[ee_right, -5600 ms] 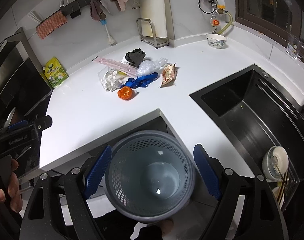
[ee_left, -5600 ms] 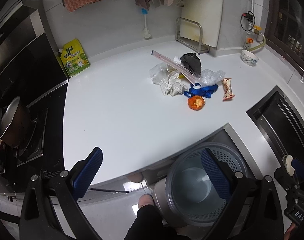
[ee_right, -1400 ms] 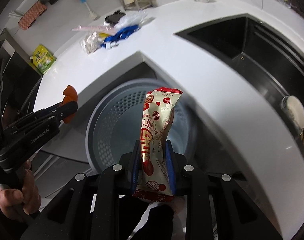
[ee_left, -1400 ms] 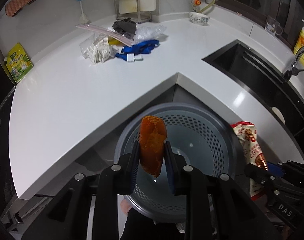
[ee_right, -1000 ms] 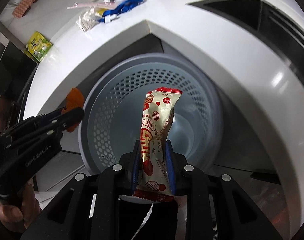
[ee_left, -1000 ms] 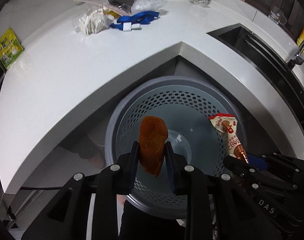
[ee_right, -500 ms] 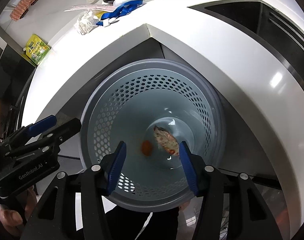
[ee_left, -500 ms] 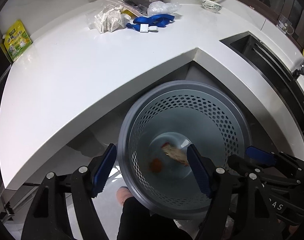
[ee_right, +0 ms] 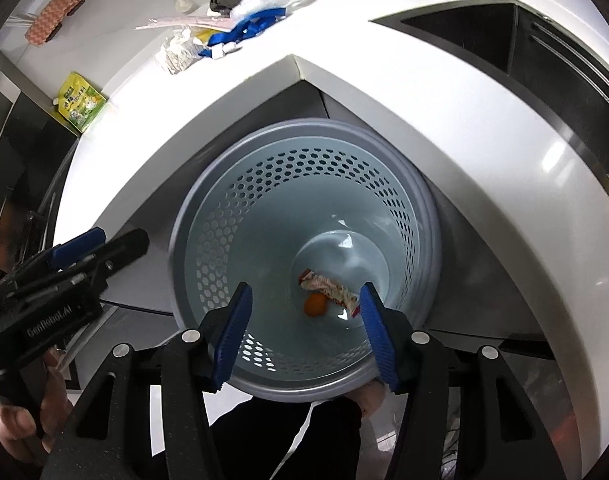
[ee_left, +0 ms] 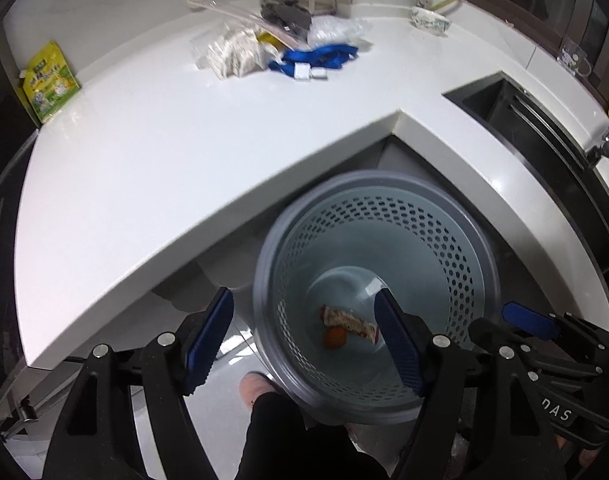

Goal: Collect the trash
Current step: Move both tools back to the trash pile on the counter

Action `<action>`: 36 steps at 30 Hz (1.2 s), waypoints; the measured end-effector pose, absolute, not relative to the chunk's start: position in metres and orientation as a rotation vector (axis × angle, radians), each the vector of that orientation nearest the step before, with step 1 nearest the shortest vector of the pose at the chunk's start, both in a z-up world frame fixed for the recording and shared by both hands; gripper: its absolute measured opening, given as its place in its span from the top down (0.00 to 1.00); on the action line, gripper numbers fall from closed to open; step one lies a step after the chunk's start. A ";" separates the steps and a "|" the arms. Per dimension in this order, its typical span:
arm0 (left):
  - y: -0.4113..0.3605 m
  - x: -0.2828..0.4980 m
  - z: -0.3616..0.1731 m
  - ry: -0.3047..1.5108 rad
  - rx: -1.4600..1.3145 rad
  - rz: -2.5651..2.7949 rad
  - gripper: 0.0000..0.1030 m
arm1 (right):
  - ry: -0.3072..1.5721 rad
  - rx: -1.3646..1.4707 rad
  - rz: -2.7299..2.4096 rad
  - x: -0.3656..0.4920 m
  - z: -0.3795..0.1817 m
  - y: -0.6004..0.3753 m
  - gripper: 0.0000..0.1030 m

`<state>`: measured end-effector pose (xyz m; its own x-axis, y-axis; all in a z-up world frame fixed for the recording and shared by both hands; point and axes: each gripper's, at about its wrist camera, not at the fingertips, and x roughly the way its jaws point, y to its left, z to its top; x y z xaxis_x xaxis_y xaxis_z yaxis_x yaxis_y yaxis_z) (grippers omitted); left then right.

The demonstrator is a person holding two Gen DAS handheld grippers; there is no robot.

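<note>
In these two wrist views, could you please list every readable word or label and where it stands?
"GenRobot.AI": black left gripper body.
"DAS": black right gripper body, partly cut off.
Yellow-green pouch on the white counter: print too small.
Red-white snack wrapper in the grey perforated bin: blurred.

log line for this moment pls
left gripper open | right gripper open | orange peel, snack wrapper in bin | trash pile on counter

Grey bin, orange and red-white trash

The perforated grey bin (ee_right: 304, 168) holds an orange peel (ee_right: 314, 304) and a red-and-white wrapper (ee_right: 330, 287); blue strap (ee_left: 316, 56) lies on the white counter (ee_left: 164, 152).
</note>
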<state>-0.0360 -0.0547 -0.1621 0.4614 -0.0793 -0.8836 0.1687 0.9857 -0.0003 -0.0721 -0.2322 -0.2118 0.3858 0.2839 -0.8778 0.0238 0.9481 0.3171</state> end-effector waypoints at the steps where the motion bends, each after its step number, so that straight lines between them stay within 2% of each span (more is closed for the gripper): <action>1: -0.053 -0.036 -0.158 1.075 0.090 -0.147 0.30 | 1.163 0.301 0.171 -0.073 -0.209 -0.233 0.48; 21: -0.027 -0.023 -0.071 0.895 -0.013 -0.040 0.21 | 0.978 0.254 0.237 -0.056 -0.118 -0.241 0.43; 36: 0.001 0.054 -0.051 0.840 -0.019 -0.044 0.14 | 0.918 0.262 0.170 0.016 -0.096 -0.230 0.39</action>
